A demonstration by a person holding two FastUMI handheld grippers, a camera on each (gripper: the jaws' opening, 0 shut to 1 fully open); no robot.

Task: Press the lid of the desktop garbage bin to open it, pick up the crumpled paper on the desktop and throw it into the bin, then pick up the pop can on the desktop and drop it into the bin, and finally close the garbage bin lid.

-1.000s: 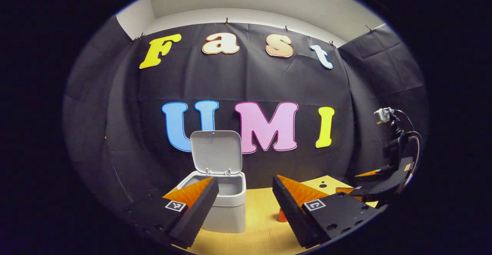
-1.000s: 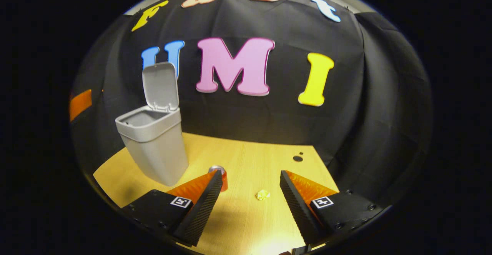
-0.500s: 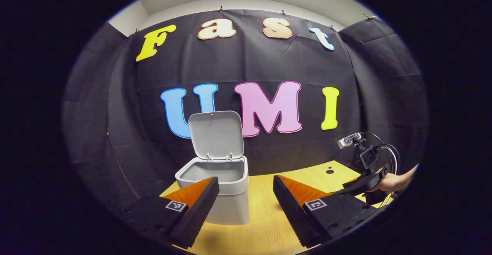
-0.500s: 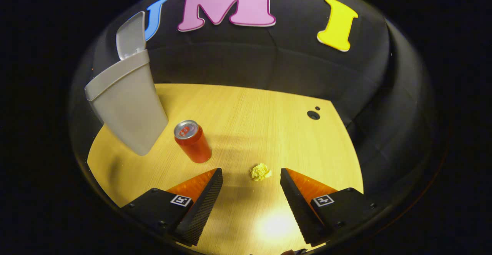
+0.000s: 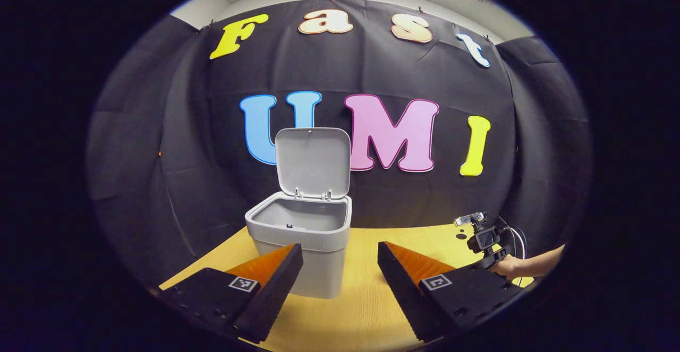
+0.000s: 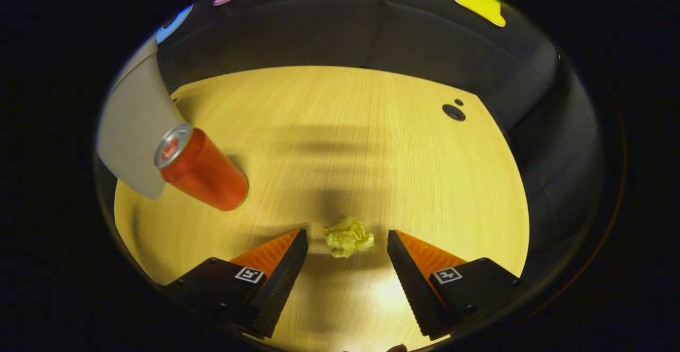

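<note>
My right gripper (image 6: pixel 346 240) is wide apart, with the crumpled paper (image 6: pixel 348 237) low in the middle of the frame, right between its tips. The paper looks light and squishy, so I'd pinch its fat middle gently. My left gripper (image 5: pixel 340 254) is apart too, facing the open bin (image 5: pixel 303 235).

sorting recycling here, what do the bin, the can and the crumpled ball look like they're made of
Bin: probably matte grey plastic, going by its smooth moulded walls and hinged lid.
Can: likely aluminium, with a glossy red body and a bare silvery top.
Crumpled ball: apparently yellowish paper, with sharp irregular creases.
</note>
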